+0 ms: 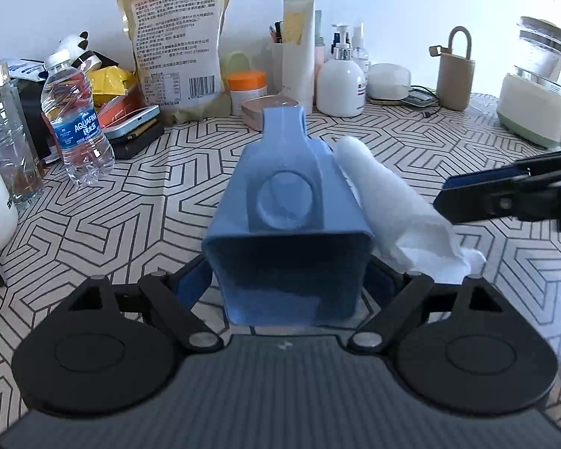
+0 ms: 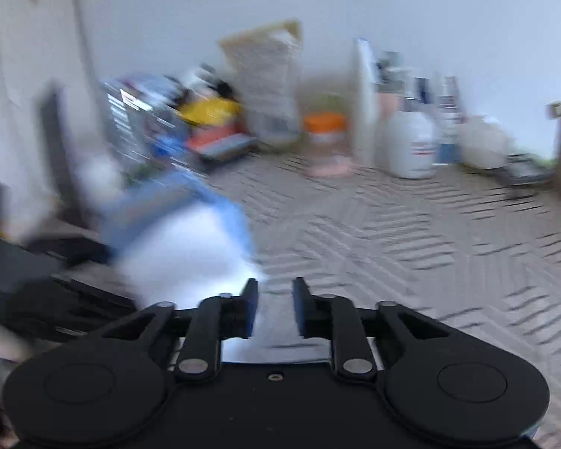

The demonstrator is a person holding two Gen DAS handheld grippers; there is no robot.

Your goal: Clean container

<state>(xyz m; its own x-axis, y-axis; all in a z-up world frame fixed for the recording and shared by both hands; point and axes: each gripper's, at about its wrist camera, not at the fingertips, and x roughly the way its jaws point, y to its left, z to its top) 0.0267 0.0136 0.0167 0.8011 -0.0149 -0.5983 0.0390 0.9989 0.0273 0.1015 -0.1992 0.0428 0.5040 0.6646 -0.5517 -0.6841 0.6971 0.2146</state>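
My left gripper (image 1: 290, 280) is shut on a blue plastic container (image 1: 288, 202), which lies on its side above the patterned table and points away from me. A white paper towel (image 1: 396, 209) is draped over the container's right side. My right gripper (image 1: 452, 194) comes in from the right, close to the towel. In the blurred right wrist view the right gripper (image 2: 275, 307) has a narrow gap between its fingers and holds nothing. The white towel (image 2: 190, 254) and the blue container (image 2: 161, 205) lie just ahead and to its left.
The table (image 1: 411, 142) has a black and white geometric cloth. Along the back wall stand a water bottle (image 1: 76, 119), a food bag (image 1: 177, 52), an orange-lidded jar (image 1: 247, 88), a white pump bottle (image 1: 341, 82), a beige bottle (image 1: 456, 75) and a kettle (image 1: 538, 86).
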